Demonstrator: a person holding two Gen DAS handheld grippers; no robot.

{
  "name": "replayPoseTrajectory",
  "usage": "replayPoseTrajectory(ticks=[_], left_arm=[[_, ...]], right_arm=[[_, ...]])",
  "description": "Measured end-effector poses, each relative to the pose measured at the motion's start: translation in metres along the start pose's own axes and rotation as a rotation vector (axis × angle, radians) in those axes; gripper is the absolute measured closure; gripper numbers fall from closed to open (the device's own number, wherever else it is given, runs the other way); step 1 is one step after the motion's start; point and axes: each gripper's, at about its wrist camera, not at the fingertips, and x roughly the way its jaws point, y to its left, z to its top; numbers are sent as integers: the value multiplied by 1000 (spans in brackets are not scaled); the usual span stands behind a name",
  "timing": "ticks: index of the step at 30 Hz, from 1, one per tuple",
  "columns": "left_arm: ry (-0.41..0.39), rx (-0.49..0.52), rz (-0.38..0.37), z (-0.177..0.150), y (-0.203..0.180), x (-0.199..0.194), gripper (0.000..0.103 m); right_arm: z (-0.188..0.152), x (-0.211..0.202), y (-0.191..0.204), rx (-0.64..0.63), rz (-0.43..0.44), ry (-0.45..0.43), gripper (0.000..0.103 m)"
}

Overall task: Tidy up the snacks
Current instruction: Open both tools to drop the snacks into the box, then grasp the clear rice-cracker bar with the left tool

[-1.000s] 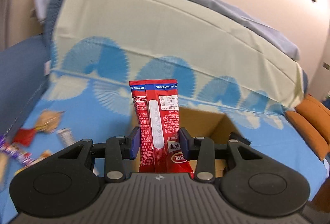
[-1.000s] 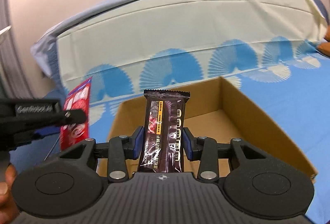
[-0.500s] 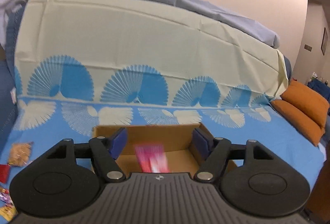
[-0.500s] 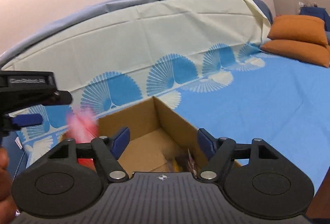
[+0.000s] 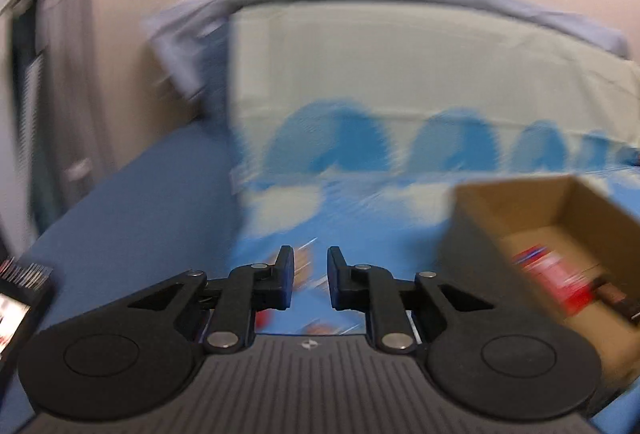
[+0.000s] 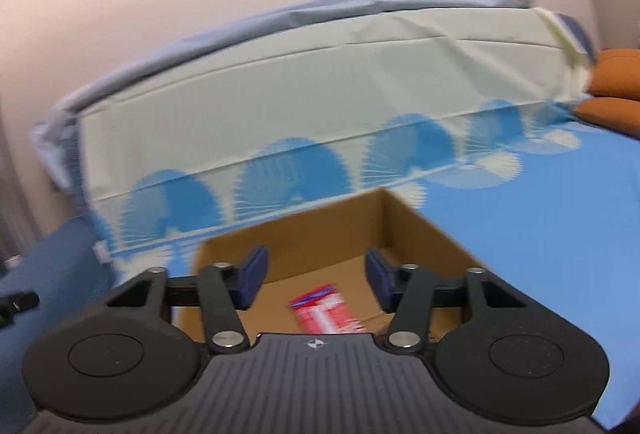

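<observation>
A cardboard box [image 6: 420,234] stands on the blue bed sheet. A red snack packet [image 6: 324,308] lies on its floor. My right gripper [image 6: 314,276] hangs over the box's near side, open and empty. In the left wrist view the box [image 5: 520,206] is at the right, with the red packet [image 5: 554,284] and a dark bar [image 5: 612,296] inside. My left gripper [image 5: 310,274] is left of the box over the sheet, empty, with a narrow gap between its jaws. This view is blurred.
Blurred loose snacks [image 5: 316,326] lie on the sheet under the left gripper. A cream and blue fan-patterned cover [image 6: 320,106] rises behind the box. Orange cushions [image 6: 612,94] sit at the far right. A dark device [image 5: 20,310] shows at the left edge.
Both grippers opened and dropped their packets into the box. The left gripper then swung left away from the box and its jaws narrowed. The right gripper stays over the box.
</observation>
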Motion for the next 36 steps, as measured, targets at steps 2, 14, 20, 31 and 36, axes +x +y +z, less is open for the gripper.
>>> replayPoseTrajectory(ticks=[2,14,20,31,36], left_arm=[[36,-40,42,-20,27,4,84],[324,98,248,-42,24,59,72],[401,301,348,-64,-3,80,50],[456,273,328,-72,5,90,74],[504,-45,102,-47,42,55,74]], right_arm=[[-2,-3,10,-22,60,0,57],[-24,-17,88,-228,379,52,56],[-36,-16,110,-311,428,95,56],[-53,-19,132,-395,477,155,48],[-62,-22,140,-421,479,174,48]])
